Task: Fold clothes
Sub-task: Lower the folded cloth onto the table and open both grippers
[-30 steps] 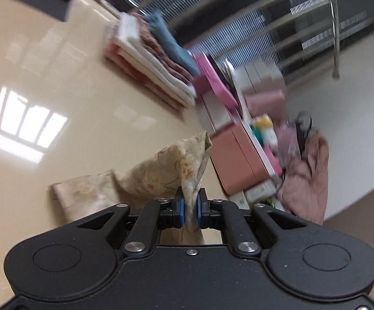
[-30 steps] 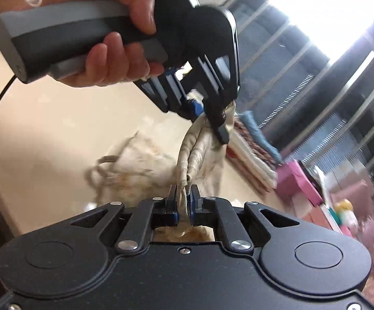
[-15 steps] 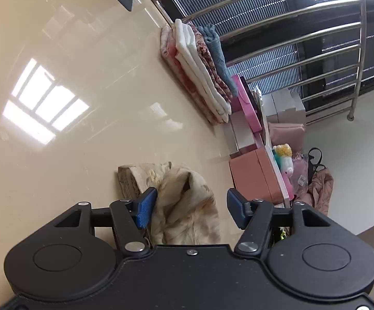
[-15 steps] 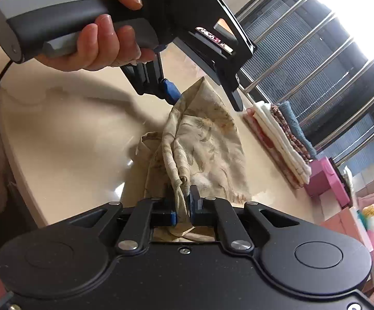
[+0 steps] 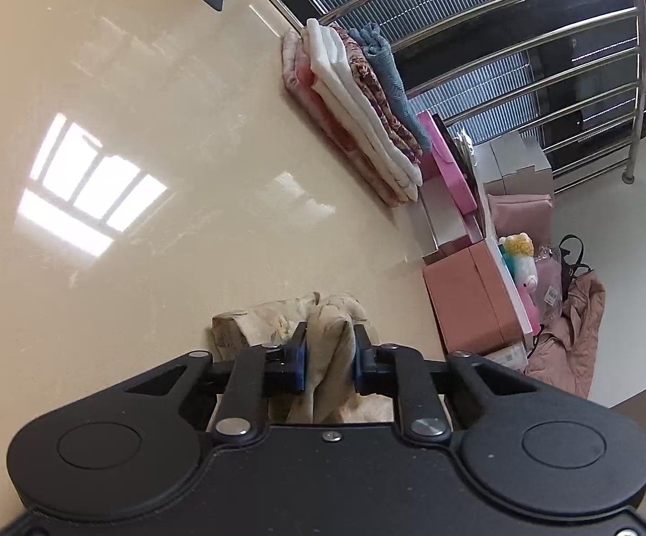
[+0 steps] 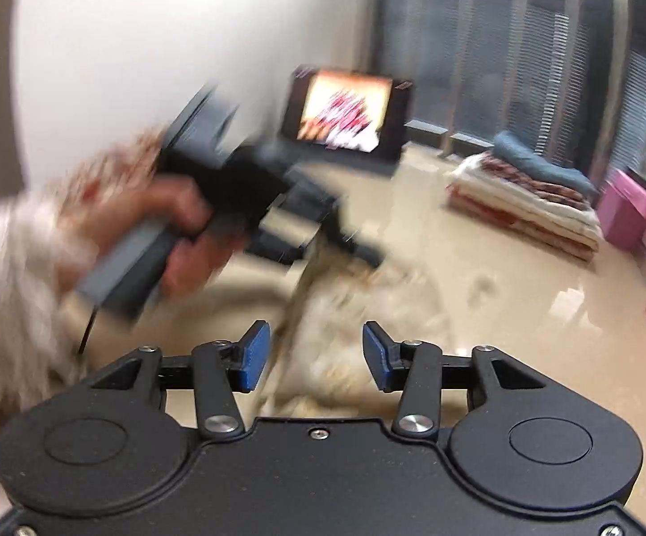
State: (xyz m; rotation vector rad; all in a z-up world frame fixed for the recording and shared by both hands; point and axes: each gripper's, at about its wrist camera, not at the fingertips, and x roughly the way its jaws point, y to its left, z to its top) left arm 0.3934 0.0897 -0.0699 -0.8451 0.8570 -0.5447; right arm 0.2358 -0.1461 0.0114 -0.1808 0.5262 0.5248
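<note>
Here the beige floral-print cloth is shown lying crumpled on the glossy cream bench, near its front edge and well apart from the finished stack. A bunched ridge of that cloth stands between the blue pads of the left tongs, whose jaws are closing on it; both pads are seen touching the fabric. The right tongs are seen spread, their jaws opening, with nothing pinched; the blurred cloth lies beyond them on the bench. The person's hand on the left tool's grey handle is smeared by motion.

Progress is judged as partial. A stack of folded textiles in pink, white, red-patterned and blue-grey layers is already set at the far edge of the bench, whereas the beige piece is still rumpled, with no clean fold visible; its flattening, folding and stacking are judged to remain.

As to containers, a salmon-pink rectangular box and a magenta box are seen beside the bench; both are closed, so their contents cannot be told. A soft toy rests just beside the salmon box.
</note>
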